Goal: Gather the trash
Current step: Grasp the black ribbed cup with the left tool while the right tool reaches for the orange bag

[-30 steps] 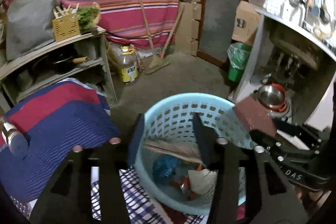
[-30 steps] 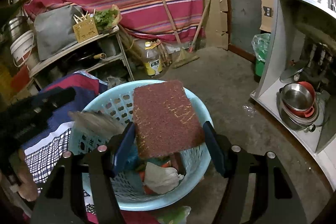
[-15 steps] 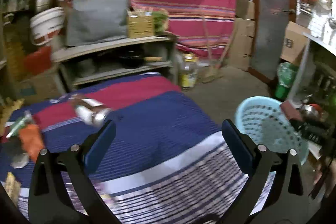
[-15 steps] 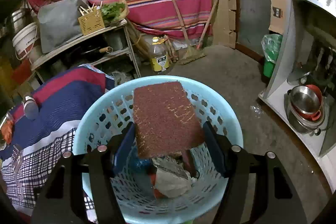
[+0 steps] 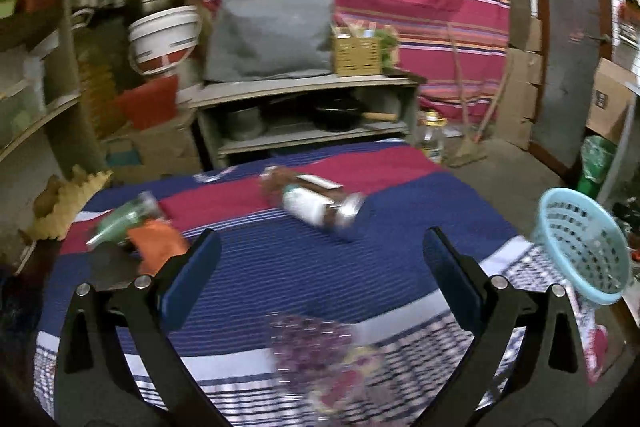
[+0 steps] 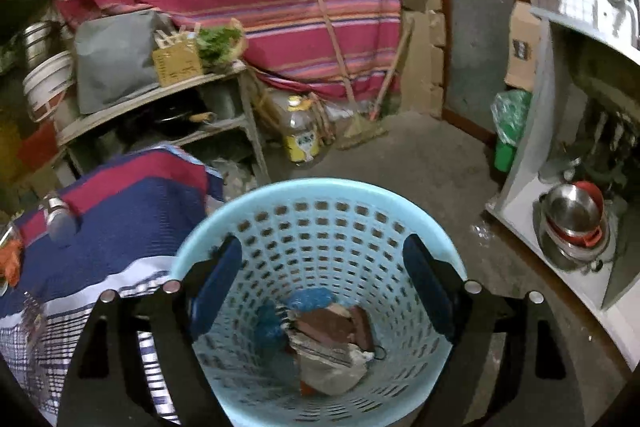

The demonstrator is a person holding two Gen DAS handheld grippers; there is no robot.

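A light blue basket point(image 6: 320, 211) sits right under my right gripper point(image 6: 322, 279), which is open and empty above it. Inside lie a brown-red pad point(image 6: 326, 323), crumpled paper point(image 6: 332, 363) and blue scraps. My left gripper point(image 5: 320, 275) is open and empty over the striped cloth table point(image 5: 280, 267). On the table lie a metal-capped bottle point(image 5: 316, 207), a green wrapper point(image 5: 120, 223), an orange piece point(image 5: 158, 247) and a purple-patterned clear wrapper point(image 5: 316, 351) near the front edge. The basket also shows in the left wrist view point(image 5: 584, 247) at the far right.
A grey shelf unit point(image 5: 304, 115) with pots stands behind the table. A yellow-labelled jug point(image 6: 300, 135) and brooms stand by the striped curtain. A white cabinet with metal bowls point(image 6: 572, 219) is at the right. A green bin point(image 6: 508, 131) stands by the door.
My right gripper opened and the brown-red pad dropped into the basket. My left gripper swung further left over the table, away from the basket.
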